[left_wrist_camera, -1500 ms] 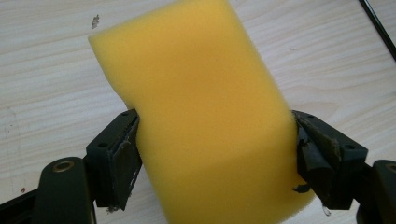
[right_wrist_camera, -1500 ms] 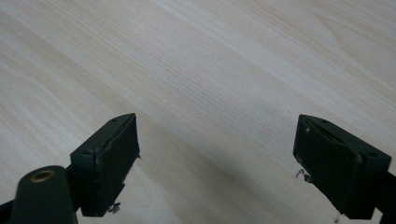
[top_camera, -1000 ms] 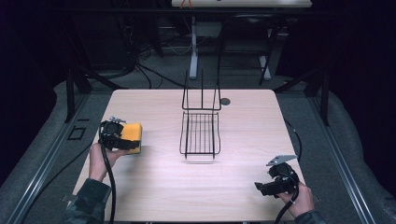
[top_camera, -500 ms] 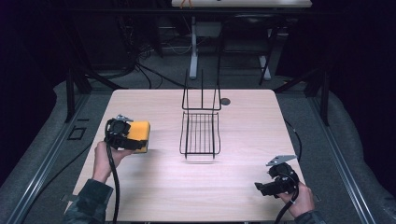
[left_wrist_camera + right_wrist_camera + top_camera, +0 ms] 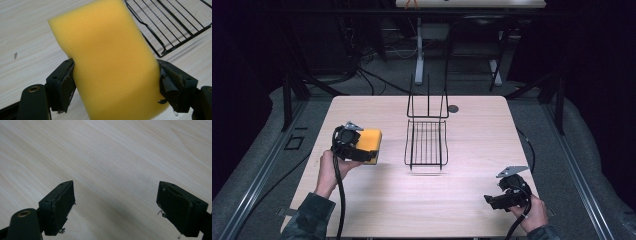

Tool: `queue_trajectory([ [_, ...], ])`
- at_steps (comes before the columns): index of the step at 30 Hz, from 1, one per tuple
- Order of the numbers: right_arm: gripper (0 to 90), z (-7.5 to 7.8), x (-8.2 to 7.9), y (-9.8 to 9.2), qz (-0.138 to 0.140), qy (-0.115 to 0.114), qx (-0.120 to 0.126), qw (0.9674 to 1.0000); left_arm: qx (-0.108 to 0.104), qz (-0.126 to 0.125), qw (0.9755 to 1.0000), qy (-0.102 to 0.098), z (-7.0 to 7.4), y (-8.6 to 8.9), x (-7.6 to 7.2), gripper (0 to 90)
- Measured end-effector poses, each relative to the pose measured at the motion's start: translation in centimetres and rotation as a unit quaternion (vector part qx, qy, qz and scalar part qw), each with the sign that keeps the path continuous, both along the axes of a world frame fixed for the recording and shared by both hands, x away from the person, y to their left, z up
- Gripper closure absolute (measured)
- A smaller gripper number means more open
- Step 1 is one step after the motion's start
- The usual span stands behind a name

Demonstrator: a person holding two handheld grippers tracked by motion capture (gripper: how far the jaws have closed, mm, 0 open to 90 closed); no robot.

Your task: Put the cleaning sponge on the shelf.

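Dark room, grey floor (image 5: 257,165), cables (image 5: 377,80), white desk legs (image 5: 419,50)

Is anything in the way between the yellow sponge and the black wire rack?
Nothing visible is. The left gripper holds the sponge just left of the wire rack, with bare table between them. The rack's near side sits low, and its tall wires stand at the far end.

Black wire rack (image 5: 426,141) set mid-table on the pale wooden table (image 5: 472,165), yellow foam sponge (image 5: 368,145) held left of it (clear of the tabletop), small dark disc (image 5: 453,108) behind the rack.
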State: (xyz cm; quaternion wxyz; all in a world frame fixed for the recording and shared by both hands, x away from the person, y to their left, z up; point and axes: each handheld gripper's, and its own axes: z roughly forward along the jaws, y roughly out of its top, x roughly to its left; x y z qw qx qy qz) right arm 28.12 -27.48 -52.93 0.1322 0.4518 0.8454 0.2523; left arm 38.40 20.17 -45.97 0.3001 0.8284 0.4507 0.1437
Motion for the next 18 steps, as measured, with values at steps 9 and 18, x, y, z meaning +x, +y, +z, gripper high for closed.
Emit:
queue_trajectory([
  [9,13.3,0.0,0.0,-0.1,0.001,0.0,0.003,1.0,0.0,-0.036,0.9993,-0.001,0.5,-2.2,-0.1,21.9],
  [18,10.7,0.2,-0.1,-0.2,0.001,-0.007,0.01,0.9999,-0.006,-0.05,0.9987,-0.006,1.0,-3.5,0.1,21.6],
])
